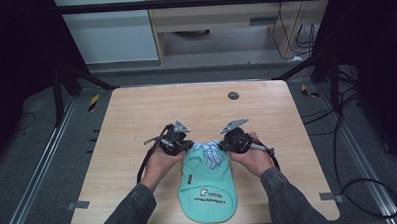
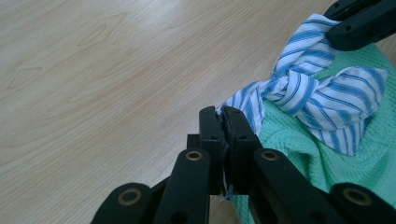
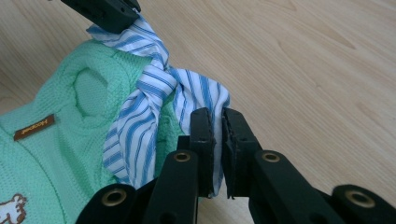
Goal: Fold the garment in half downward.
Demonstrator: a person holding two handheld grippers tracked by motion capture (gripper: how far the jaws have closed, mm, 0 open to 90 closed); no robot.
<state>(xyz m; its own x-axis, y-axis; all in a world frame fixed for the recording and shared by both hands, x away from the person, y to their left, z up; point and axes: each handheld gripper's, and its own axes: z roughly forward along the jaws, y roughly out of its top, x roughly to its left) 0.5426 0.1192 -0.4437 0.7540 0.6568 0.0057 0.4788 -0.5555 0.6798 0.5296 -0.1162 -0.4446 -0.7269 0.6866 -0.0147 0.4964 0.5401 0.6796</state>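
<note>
your left gripper (image 1: 183, 142) pinches one end of the blue-striped collar (image 1: 210, 150), jaws pressed together on the cloth. your right gripper (image 1: 226, 143) pinches the other end, a thin fold showing between its pads. the collar is knotted at the far end of the green garment (image 1: 208, 189), which lies near the table's (image 1: 136, 114) near edge, centre. your sleeves are cut off below. the small brown label (image 3: 33, 127) is unreadable.

A pale wood-grain worktop (image 1: 137, 124) carries a mint-green garment (image 1: 207, 189) with a blue-striped collar (image 1: 211, 150) near its front edge and a small dark disc (image 1: 233, 96) farther back.
</note>
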